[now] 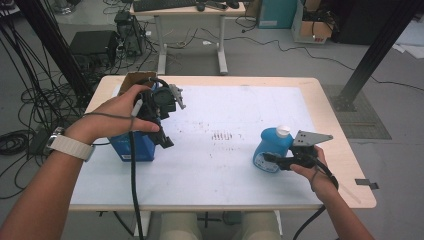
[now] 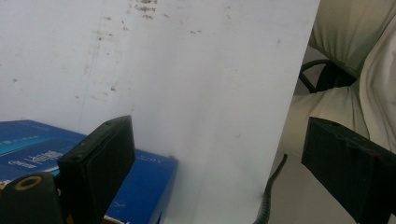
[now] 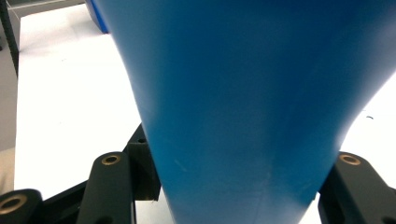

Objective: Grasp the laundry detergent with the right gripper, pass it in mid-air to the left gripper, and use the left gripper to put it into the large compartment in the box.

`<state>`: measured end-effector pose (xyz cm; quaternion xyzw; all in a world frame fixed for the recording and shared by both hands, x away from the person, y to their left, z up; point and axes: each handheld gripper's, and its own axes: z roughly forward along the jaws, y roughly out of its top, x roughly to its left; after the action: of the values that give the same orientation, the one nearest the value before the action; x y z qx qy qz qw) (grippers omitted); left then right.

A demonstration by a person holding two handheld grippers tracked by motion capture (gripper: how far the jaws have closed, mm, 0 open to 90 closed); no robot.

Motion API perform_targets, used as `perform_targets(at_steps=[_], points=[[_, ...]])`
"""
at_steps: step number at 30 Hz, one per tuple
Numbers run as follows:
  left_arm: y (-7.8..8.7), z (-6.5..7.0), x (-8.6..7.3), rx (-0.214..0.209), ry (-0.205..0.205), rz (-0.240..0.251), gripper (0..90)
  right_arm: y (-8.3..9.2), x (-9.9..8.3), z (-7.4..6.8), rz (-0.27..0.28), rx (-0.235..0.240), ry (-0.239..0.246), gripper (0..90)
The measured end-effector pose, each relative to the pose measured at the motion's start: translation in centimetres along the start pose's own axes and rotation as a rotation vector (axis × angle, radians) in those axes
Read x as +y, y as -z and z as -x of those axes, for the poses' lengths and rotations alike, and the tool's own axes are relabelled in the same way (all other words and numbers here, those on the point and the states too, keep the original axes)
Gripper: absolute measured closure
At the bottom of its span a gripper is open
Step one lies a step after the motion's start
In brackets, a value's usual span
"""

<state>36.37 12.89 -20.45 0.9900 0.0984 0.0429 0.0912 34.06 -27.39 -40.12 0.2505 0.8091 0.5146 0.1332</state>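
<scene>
A blue bottle (image 1: 269, 146) with a white cap (image 1: 283, 131) stands tilted on the right of the white table top (image 1: 225, 165). My right gripper (image 1: 274, 161) is shut on its lower body from the near side. In the right gripper view the bottle (image 3: 243, 93) sits between the two black jaws of the gripper (image 3: 238, 186). At the left a hand holds my left gripper (image 1: 161, 136) over a blue box (image 1: 135, 146). Its jaws stand wide open with nothing between them (image 2: 219, 135). The box (image 2: 144, 182) lies under the left jaw.
A brown cardboard box (image 1: 135, 80) sits at the table's back left corner. The near table edge and the person's pale trousers (image 2: 345, 93) appear past the left gripper. A desk (image 1: 190, 15), cables and black frame posts stand on the floor beyond.
</scene>
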Motion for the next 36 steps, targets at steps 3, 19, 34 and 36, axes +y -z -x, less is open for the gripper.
perform_targets(at_steps=[3, 19, 34, 36], points=[[-0.04, 0.01, 0.02, -0.002, 0.003, -0.002, 10.1, 0.03, -0.01, -0.01, -0.002, -0.002, -0.003, 42.6], [0.03, 0.02, 0.19, 0.000, 0.000, 0.002, 10.1, 0.00, -0.05, 0.01, 0.002, 0.002, -0.004, 42.5], [-0.06, 0.04, 0.37, -0.002, -0.005, -0.001, 10.1, -0.01, -0.05, 0.08, 0.001, 0.007, -0.005, 42.5], [-0.02, 0.05, 0.43, -0.001, -0.003, -0.010, 10.1, -0.01, -0.05, 0.08, 0.001, 0.007, -0.005, 42.5]])
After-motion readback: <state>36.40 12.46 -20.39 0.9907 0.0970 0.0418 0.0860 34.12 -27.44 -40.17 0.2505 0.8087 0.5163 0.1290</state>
